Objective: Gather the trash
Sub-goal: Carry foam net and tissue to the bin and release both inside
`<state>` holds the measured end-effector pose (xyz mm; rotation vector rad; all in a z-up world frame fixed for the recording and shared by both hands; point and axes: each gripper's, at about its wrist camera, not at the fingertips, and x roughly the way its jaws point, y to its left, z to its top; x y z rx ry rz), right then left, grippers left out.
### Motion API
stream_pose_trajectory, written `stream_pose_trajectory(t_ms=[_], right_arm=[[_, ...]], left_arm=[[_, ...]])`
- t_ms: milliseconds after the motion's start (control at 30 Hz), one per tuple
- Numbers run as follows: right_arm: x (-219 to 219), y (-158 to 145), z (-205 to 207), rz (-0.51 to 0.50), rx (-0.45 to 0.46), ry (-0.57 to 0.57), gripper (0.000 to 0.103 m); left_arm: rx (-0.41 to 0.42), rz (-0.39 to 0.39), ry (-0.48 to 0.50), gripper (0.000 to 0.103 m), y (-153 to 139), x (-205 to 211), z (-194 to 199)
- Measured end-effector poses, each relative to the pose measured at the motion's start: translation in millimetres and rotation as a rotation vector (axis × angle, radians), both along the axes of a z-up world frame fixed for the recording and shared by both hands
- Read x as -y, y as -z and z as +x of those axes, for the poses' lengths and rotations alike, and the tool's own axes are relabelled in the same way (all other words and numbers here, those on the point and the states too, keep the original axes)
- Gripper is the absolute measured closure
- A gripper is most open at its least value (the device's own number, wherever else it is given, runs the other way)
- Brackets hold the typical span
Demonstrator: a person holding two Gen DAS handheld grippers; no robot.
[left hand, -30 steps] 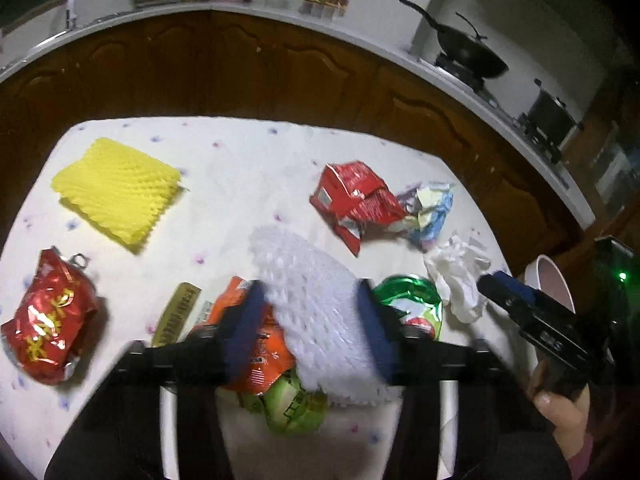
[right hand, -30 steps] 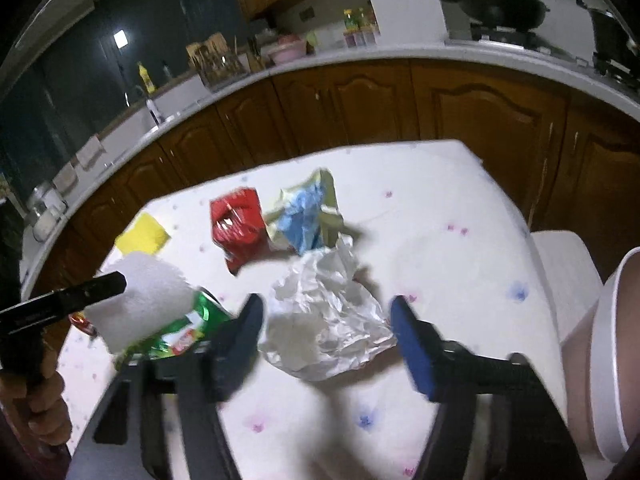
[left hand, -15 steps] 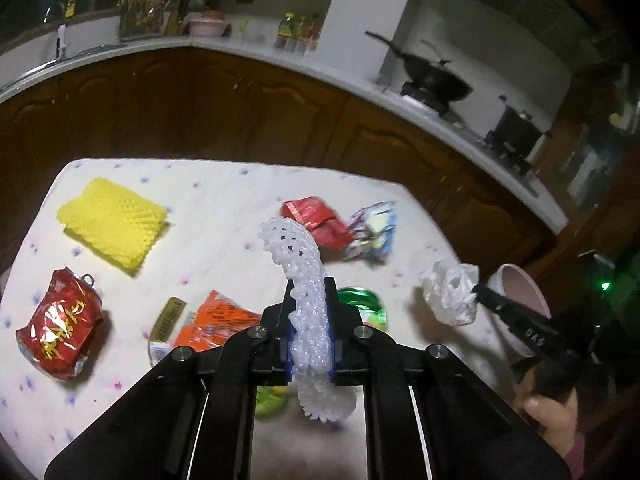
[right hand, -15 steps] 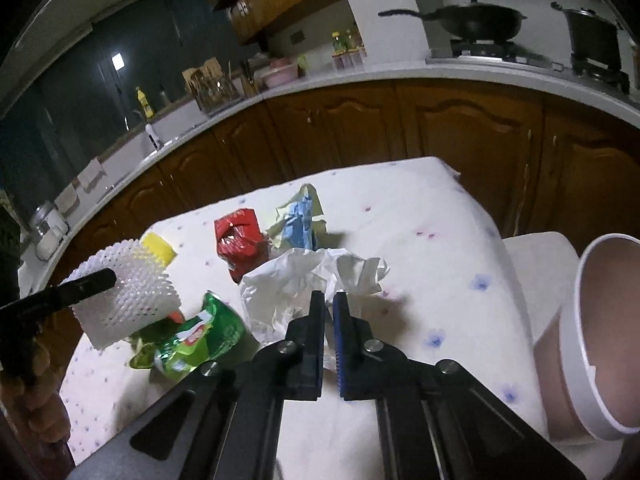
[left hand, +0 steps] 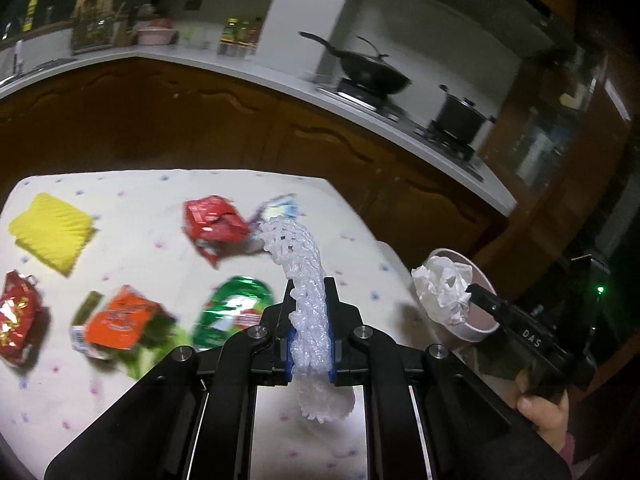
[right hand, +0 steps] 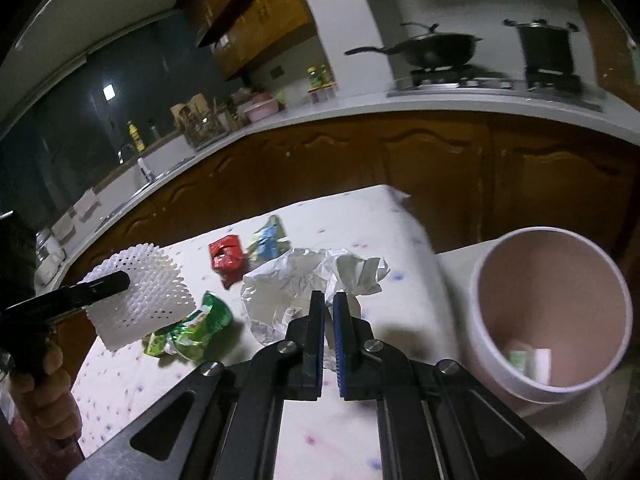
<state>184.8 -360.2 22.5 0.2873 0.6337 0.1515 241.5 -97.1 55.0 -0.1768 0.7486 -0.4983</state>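
Your left gripper is clenched on the white foam net, held above the table; your right gripper grips the crumpled white paper, just left of the pink bin; wrappers lie beyond.

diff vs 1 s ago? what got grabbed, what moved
Both grippers closed: left gripper on the white foam net, right gripper on the crumpled white paper. Both were lifted and carried right toward the pink bin. The yellow foam net and the wrappers stayed put.
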Motion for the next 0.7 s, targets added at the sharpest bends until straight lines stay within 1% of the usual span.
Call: stream_pose_trajectory(t_ms=[300, 700], right_arm=[[45.3, -3.6, -32.9, -0.001, 0.010, 0.106, 0.099], [97.7, 2.9, -60.7, -0.003, 0.005, 0.227, 0.099]], left_arm=[[-0.018, -0.011, 0.104, 0.094, 4.2, 59.0, -10.5], [-0.018, -0.024, 0.202, 0.094, 4.1, 115.4, -19.3]])
